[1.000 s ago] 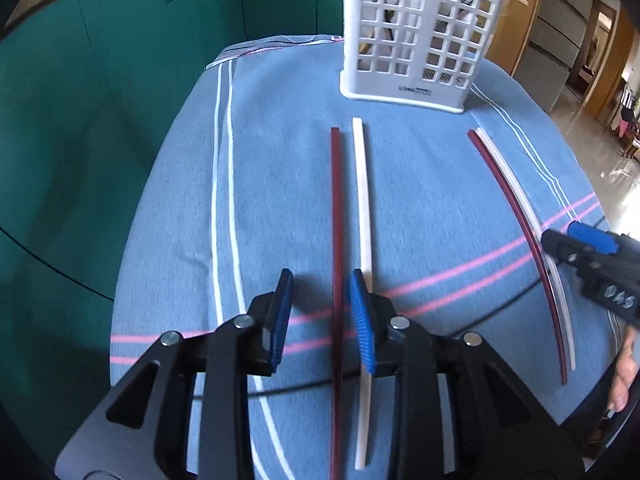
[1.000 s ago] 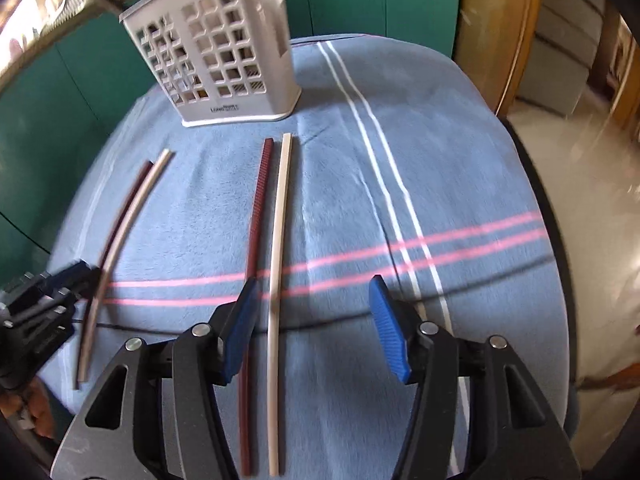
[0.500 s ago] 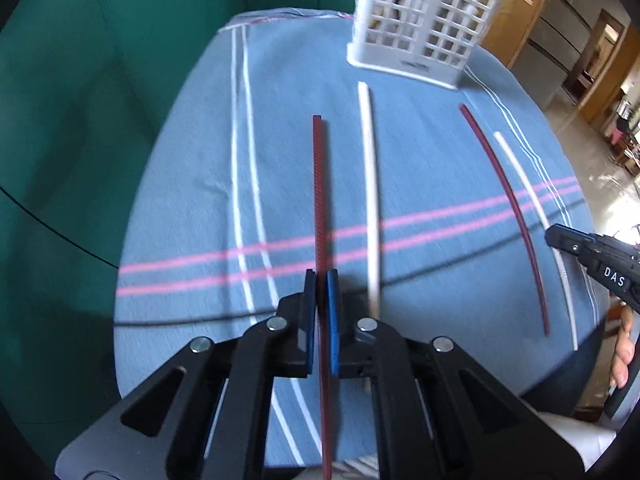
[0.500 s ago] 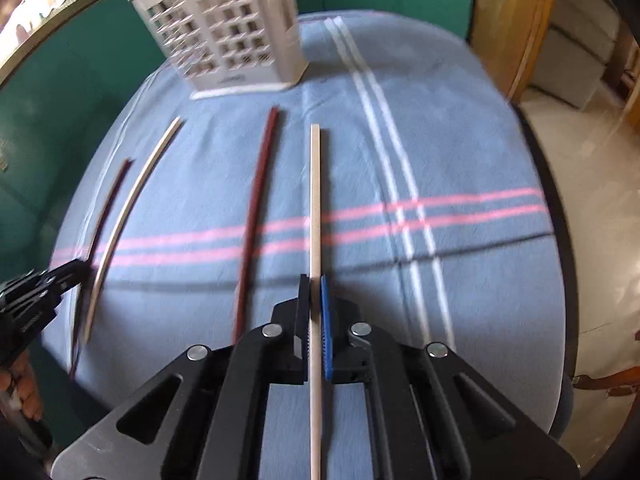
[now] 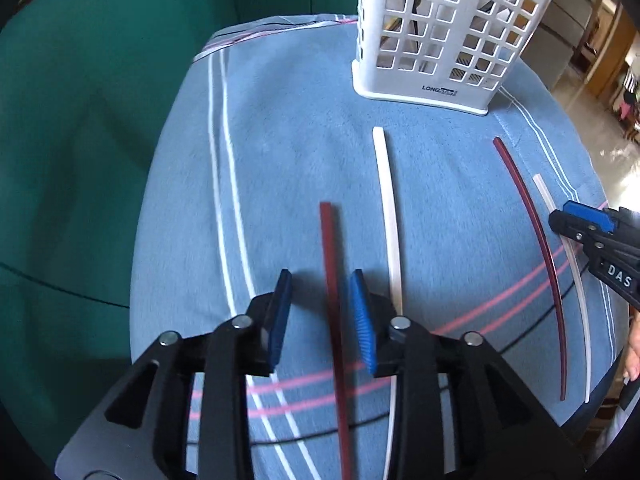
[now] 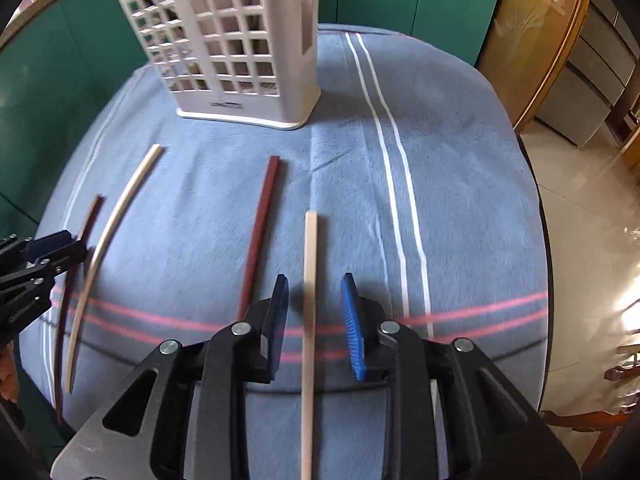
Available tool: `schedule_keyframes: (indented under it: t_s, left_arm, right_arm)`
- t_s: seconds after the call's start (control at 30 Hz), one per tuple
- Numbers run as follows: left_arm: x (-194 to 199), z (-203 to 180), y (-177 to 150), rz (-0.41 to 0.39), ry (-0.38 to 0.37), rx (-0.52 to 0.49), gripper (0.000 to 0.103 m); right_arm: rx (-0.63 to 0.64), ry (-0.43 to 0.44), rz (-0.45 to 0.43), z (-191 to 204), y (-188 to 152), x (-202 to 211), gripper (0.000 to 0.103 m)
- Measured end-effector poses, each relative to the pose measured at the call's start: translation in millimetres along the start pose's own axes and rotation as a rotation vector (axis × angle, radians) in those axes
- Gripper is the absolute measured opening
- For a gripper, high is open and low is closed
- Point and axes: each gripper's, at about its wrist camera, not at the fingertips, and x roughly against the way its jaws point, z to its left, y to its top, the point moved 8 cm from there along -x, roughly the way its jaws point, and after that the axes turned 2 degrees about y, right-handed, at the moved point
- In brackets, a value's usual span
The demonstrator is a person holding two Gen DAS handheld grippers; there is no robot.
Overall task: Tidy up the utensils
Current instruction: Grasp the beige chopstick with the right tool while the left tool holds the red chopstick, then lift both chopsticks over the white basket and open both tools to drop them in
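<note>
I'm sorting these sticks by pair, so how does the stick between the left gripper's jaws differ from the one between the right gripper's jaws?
The stick at the left gripper is a dark red chopstick; the one at the right gripper is a pale cream chopstick. The dark red chopstick runs close beside one blue pad; the pale cream chopstick sits nearer mid-gap. Shared: both lie flat on the blue cloth, pointing toward the white basket, with both grippers' jaws just opened.

Green cabinet doors [image 6: 416, 4] behind table with blue striped cloth [image 6: 460, 168]. Right of table: curved wooden panel [image 6: 532, 60], pale glossy floor [image 6: 580, 200], sunlit; grey drawers [image 6: 592, 80] beyond.
</note>
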Motion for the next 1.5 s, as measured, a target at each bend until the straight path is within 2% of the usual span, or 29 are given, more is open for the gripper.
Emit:
schedule_keyframes:
  t_s: [0.17,0.27,0.33,0.4,0.47,0.8,0.87,0.93,1.03,1.13,1.5]
  left_arm:
    - [-10,1,19,0.038,0.001,-0.025,0.048]
    - [-13,1,24,0.042,-0.003,-0.027,0.048]
    - [-13,0,25,0.037,-0.004,-0.026,0.045]
    - [-11,0,23,0.026,-0.008,-0.025,0.032]
    - [-10,-1,22,0.022,-0.011,-0.018,0.027]
    - [-4,-9,17,0.049,-0.026,-0.046,0.026]
    - [-5,-6,19,0.043,-0.029,-0.032,0.007]
    - [-6,-4,21,0.036,-0.059,0.000,0.007]
    - [3,-4,23,-0.006,-0.076,0.022,0.006]
    - [29,-4,30,-0.085,-0.066,0.033,0.006]
    - [148,-9,49,-0.386,-0.088,0.019,0.006]
  right_arm:
    - [0.025,0.011,0.035,0,8,-7,0.027]
    - [0.027,0.022,0.041,-1,13,-9,0.027]
    - [0.030,0.031,0.042,-1,15,-10,0.024]
    - [0.025,0.036,0.038,-2,16,-10,0.014]
    - [0.026,0.043,0.037,-1,18,-12,0.012]
    - [0.043,0.038,0.046,2,19,-15,0.012]
    - [0.034,0.048,0.040,4,19,-14,0.008]
    - [0.019,0.065,0.035,3,18,-12,0.007]
    - [0.007,0.081,0.012,4,18,-7,0.007]
    - [0.001,0.091,-0.044,4,21,13,0.007]
    - [0.034,0.173,-0.361,23,41,152,0.007]
